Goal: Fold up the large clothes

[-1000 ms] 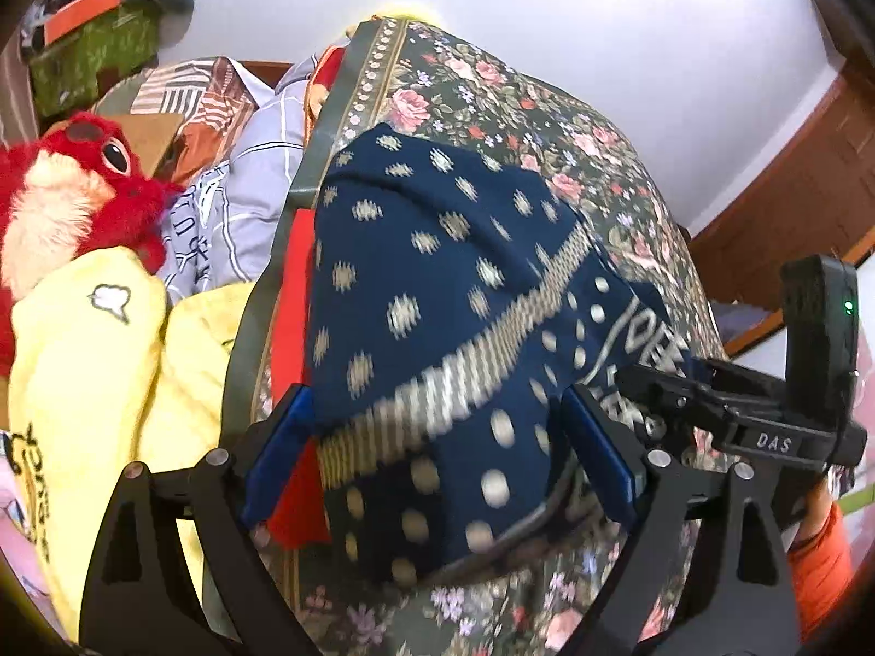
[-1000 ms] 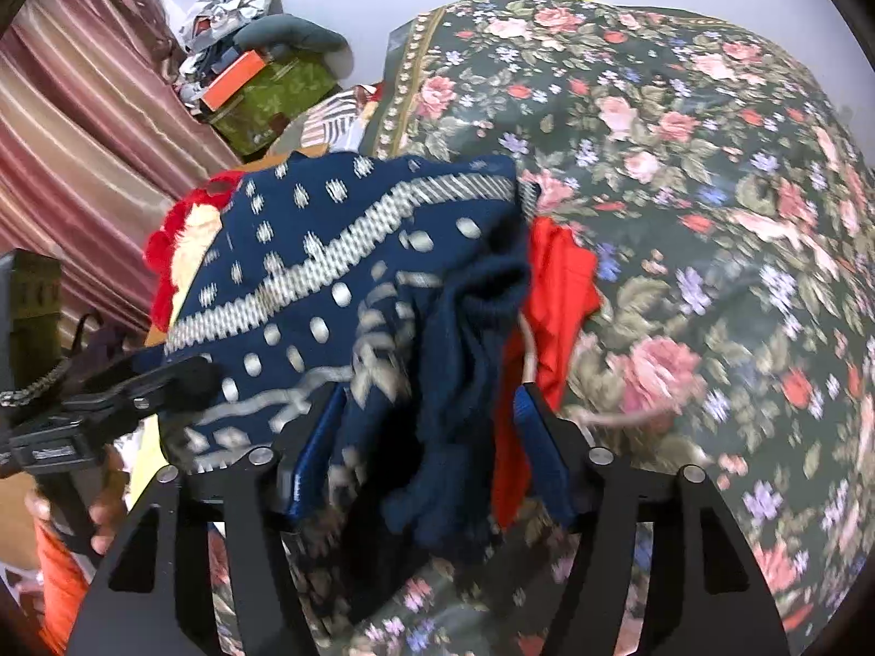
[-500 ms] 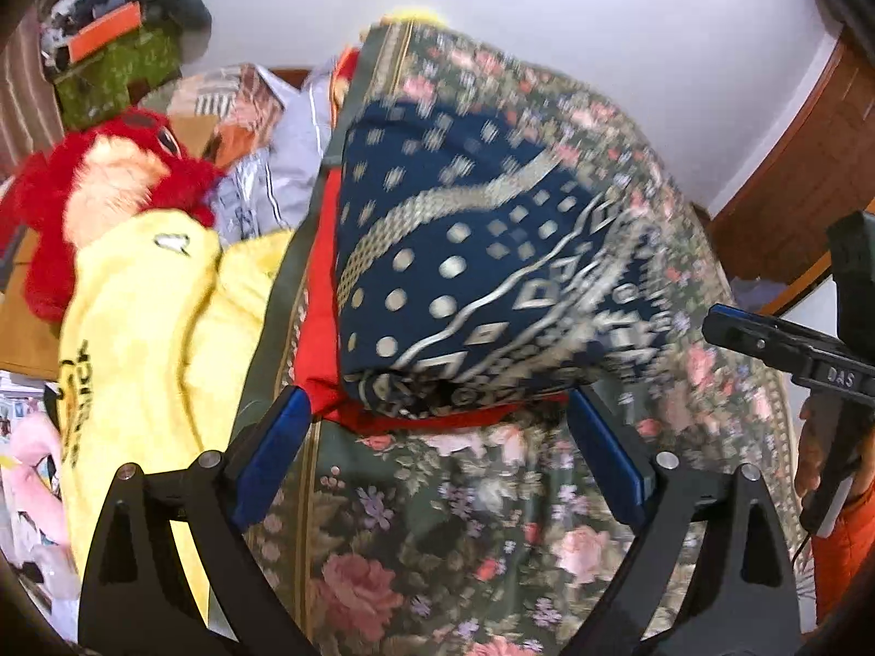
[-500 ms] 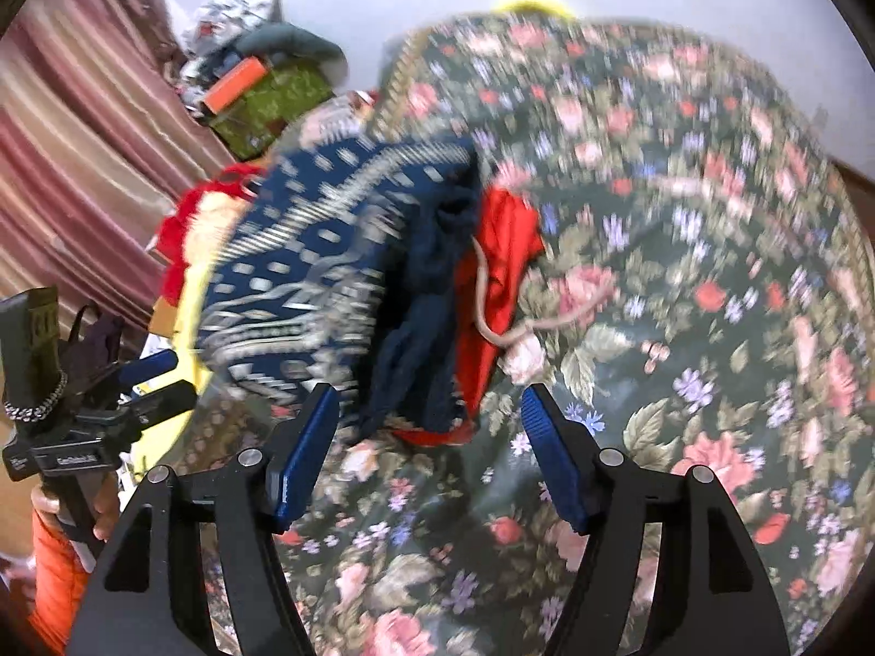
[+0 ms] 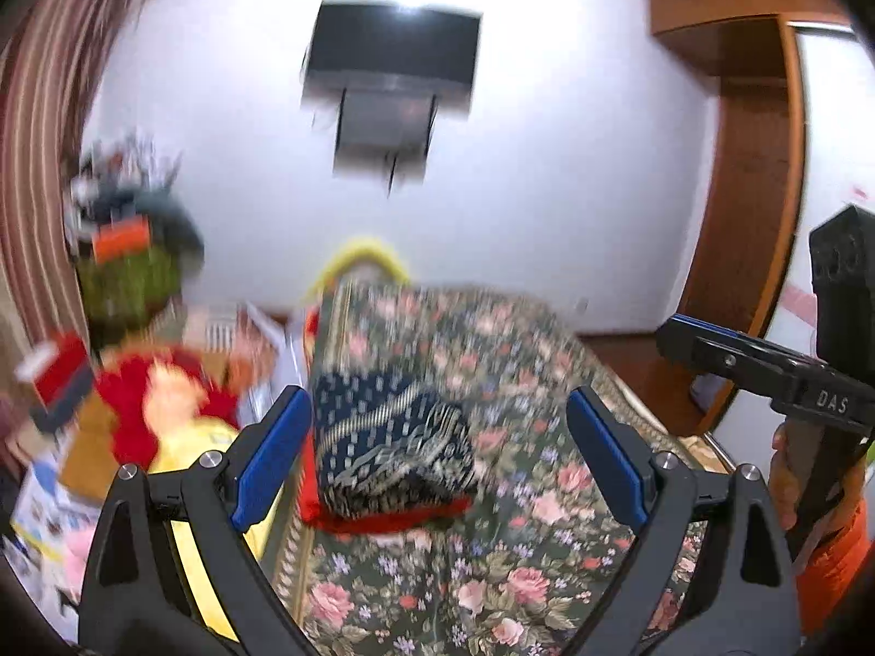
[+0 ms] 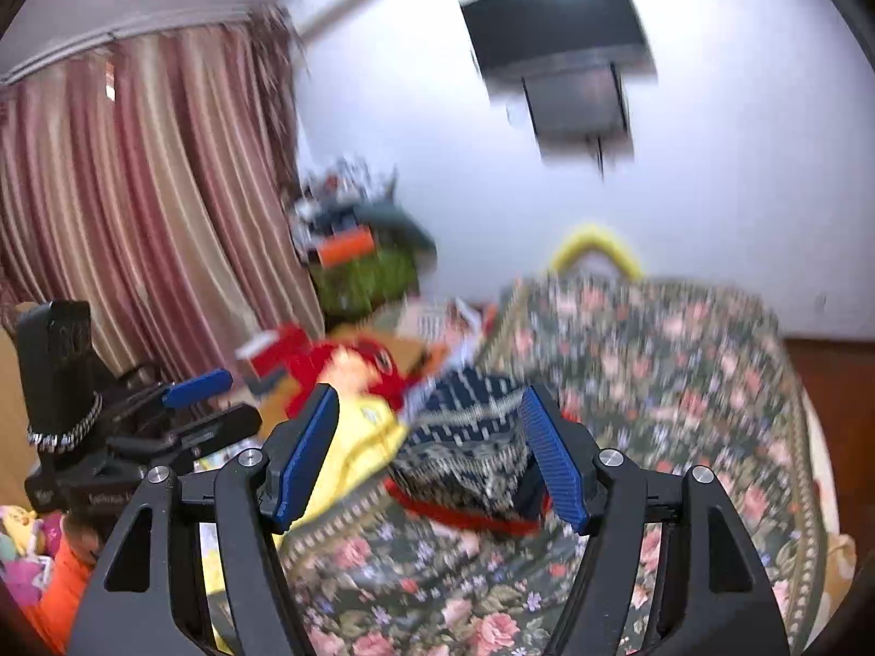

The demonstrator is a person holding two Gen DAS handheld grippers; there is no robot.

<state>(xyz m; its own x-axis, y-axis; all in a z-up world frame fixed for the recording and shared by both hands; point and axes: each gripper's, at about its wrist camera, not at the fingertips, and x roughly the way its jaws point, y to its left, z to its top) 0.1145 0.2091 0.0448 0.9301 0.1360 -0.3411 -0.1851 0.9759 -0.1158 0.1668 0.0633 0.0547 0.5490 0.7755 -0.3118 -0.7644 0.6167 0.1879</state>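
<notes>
Navy patterned garment [image 5: 391,451] lies folded on a red piece at centre frame on the floral bedspread [image 5: 525,563]; I read both my left gripper [image 5: 437,459] and right gripper [image 6: 429,456] as open, empty, fold apparently complete.

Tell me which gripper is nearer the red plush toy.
Left. The left gripper is on the side of the red plush toy, which lies left of its fingers; the right gripper is farther, past the folded navy garment.
</notes>
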